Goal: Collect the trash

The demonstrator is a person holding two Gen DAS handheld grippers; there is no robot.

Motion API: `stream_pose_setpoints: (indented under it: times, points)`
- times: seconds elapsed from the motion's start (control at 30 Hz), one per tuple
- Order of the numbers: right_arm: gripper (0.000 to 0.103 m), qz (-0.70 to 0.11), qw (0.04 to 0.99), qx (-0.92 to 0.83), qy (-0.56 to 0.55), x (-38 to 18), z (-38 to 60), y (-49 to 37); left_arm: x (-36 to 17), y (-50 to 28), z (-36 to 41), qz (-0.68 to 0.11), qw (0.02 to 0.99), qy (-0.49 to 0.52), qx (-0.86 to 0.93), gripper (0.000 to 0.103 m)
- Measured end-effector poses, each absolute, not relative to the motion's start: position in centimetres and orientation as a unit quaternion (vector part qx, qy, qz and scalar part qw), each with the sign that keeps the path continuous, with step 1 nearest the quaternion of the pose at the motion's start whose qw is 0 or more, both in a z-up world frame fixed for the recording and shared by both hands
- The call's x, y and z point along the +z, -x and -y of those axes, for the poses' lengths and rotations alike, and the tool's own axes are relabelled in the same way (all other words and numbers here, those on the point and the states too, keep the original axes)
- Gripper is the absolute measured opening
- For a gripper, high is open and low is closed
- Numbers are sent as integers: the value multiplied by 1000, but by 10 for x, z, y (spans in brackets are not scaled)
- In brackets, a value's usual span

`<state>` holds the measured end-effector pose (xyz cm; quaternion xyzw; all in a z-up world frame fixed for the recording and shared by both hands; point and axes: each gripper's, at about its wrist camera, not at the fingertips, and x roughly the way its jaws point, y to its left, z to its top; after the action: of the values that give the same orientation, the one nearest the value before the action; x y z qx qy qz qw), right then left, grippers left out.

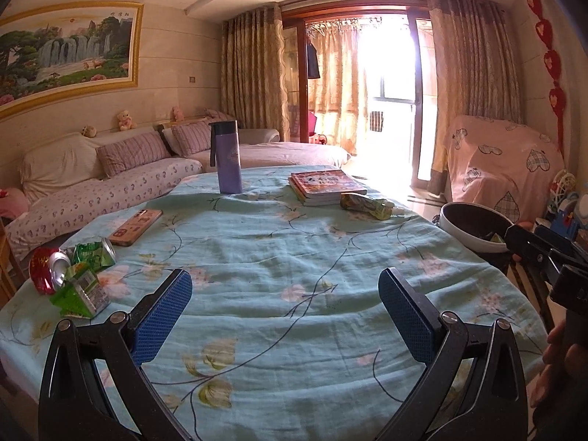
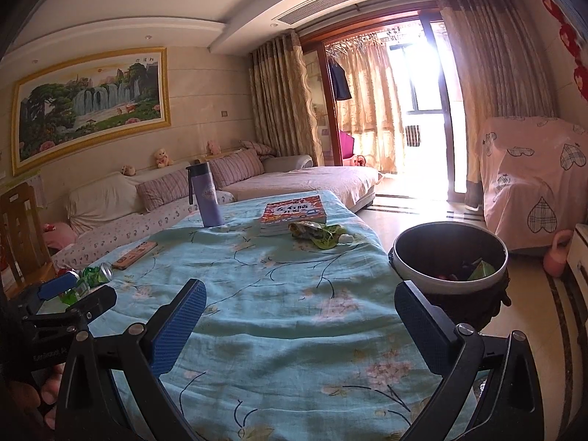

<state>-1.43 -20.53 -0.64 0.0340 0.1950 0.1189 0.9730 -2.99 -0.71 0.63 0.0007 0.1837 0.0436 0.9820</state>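
On the table's left edge lie a crushed red can (image 1: pixel 46 270), a crushed green can (image 1: pixel 96 254) and a green carton (image 1: pixel 79 290); the green can also shows in the right wrist view (image 2: pixel 96 275). A green squeezed pouch (image 1: pixel 369 205) lies by the books, and it shows in the right wrist view too (image 2: pixel 319 234). A round bin (image 2: pixel 450 262) with trash inside stands off the table's right side. My left gripper (image 1: pixel 284 286) is open and empty above the tablecloth. My right gripper (image 2: pixel 299 303) is open and empty, left of the bin.
A purple flask (image 1: pixel 228 156), stacked books (image 1: pixel 325 185) and a phone (image 1: pixel 136 226) sit on the blue floral tablecloth (image 1: pixel 294 257). A sofa (image 1: pixel 110 183) runs behind the table. A wooden chair (image 2: pixel 22 228) stands at the left. A covered cabinet (image 2: pixel 533 183) stands at the right.
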Motion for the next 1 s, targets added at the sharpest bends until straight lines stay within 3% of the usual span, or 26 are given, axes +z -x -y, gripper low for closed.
stream_pose_setpoints:
  times: [1.0]
  points:
    - [103,-167,977,132,-21,7,198,32,16,43,5,-171,984,-4,56,103]
